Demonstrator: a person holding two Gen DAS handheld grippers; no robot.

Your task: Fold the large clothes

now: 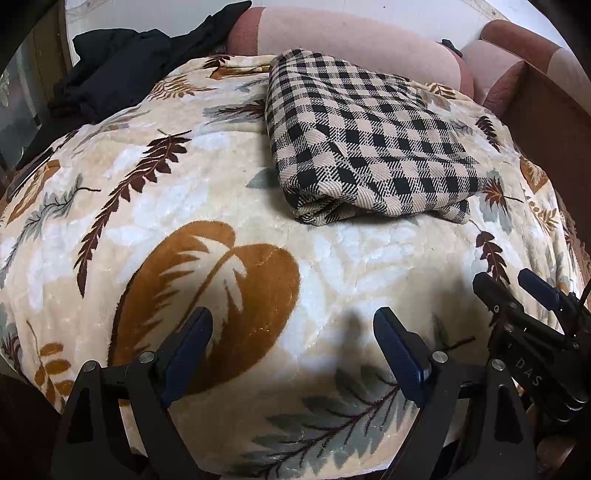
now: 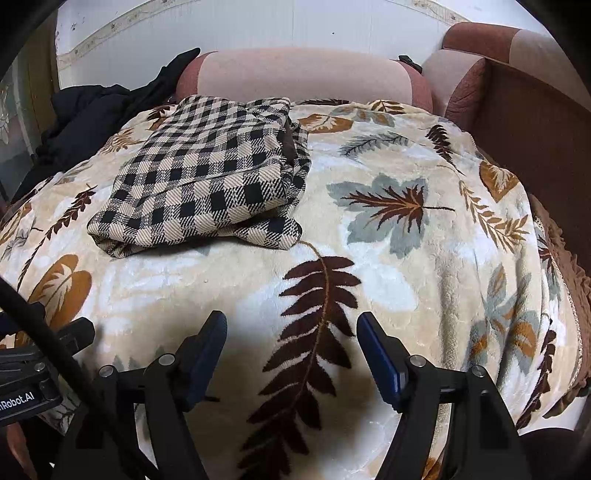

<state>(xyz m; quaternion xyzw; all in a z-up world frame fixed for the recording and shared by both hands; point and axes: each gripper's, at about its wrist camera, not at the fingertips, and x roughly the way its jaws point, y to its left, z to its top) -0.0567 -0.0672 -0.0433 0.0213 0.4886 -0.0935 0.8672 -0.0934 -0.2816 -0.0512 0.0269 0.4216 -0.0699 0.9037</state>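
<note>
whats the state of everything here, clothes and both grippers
checkered garment: folded into a compact stack, lying flat on the blanket
black clothes: unfolded, heaped at the far left edge
leaf-print blanket: spread out over the surface
left gripper: open, empty
right gripper: open, empty

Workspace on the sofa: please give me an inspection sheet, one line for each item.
Surface: leaf-print blanket spread over the sofa seat.
Job's things: checked garment lies folded on the blanket, untouched by either gripper.
Clutter: black clothes heaped at the far left edge.
Grippers: left gripper open, empty, above the blanket; right gripper open, empty.
Cables: black cable crosses the right wrist view's lower left.
Surroundings: pink sofa backrest, armrest at right, white wall behind.
</note>
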